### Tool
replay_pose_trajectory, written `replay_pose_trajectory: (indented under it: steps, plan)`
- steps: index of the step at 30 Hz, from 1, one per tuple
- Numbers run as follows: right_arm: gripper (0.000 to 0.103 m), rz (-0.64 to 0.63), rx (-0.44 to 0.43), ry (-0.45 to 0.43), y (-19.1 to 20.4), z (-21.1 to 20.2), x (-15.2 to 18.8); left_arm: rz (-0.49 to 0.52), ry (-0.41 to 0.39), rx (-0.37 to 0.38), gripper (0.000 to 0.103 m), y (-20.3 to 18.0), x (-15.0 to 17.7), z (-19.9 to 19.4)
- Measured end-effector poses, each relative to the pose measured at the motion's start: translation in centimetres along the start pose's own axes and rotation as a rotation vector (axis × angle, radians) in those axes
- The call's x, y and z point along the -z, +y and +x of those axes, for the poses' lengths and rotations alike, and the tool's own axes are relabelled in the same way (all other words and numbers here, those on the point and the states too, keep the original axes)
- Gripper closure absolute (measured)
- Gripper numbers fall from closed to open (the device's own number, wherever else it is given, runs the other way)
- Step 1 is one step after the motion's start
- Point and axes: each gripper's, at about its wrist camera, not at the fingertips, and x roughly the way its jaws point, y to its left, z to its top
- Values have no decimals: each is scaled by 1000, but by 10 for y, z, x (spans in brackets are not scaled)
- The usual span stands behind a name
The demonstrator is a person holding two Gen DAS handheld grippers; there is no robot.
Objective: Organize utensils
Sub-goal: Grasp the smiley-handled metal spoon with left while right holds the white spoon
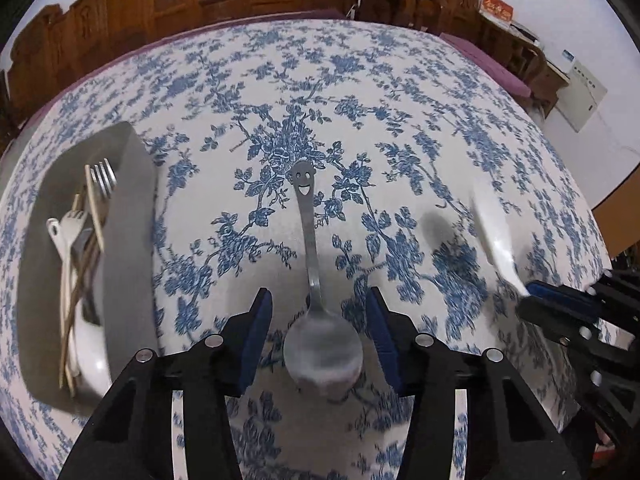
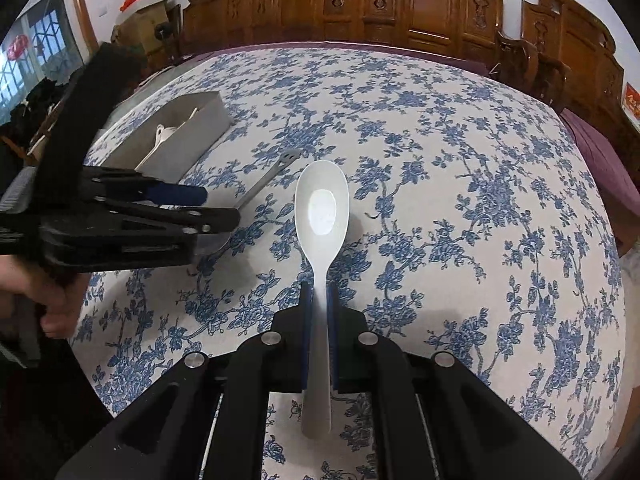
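Note:
A steel spoon (image 1: 316, 312) with a smiley-face handle end lies on the blue floral tablecloth, bowl toward me. My left gripper (image 1: 318, 312) is open, its blue pads either side of the spoon's neck, not touching it. My right gripper (image 2: 319, 300) is shut on the handle of a white ceramic spoon (image 2: 322, 208), held above the cloth; it also shows blurred in the left wrist view (image 1: 496, 236). The left gripper (image 2: 200, 212) shows at the left of the right wrist view, over the steel spoon (image 2: 264, 180).
A grey rectangular tray (image 1: 128, 220) at the left holds forks, chopsticks and white spoons; it also shows in the right wrist view (image 2: 188, 136). Carved wooden furniture (image 2: 400, 8) stands behind the table. The table edge curves close on the right.

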Motion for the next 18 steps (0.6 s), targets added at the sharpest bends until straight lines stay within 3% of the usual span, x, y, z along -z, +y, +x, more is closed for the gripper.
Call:
replay_pose_trajectory:
  steps: [12, 18]
  plan:
    - [94, 19, 1, -39, -10, -12, -9, -12, 50, -50, 77, 3, -15, 20]
    - [94, 30, 1, -49, -14, -15, -10, 10, 71, -78, 78, -4, -11, 19]
